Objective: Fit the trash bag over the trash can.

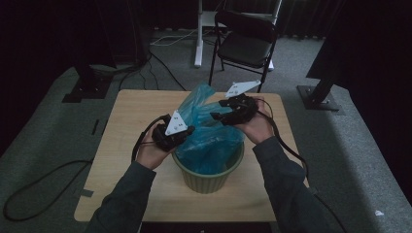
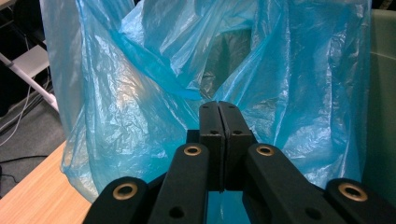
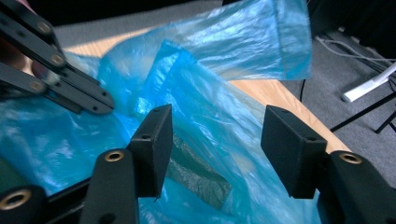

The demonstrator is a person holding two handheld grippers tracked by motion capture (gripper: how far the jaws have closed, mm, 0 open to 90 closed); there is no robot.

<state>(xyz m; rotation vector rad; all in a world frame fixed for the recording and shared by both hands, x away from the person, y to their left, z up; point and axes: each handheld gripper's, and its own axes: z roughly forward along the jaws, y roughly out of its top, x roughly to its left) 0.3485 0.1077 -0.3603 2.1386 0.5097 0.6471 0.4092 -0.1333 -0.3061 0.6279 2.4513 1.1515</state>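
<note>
High view: wood table [image 1: 131, 107], grey carpet; left gripper [image 1: 187, 132] prob. pinching bag [image 1: 214, 145], right gripper [image 1: 217, 110] agape.

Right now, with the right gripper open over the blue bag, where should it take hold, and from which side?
Probably the loose upper edge of the blue bag standing above the green pot, approached from the far, right side. That flap stands free and thin enough to pinch, while the left gripper is shut at the near left edge. The right gripper has open jaws, plastic between them.
</note>
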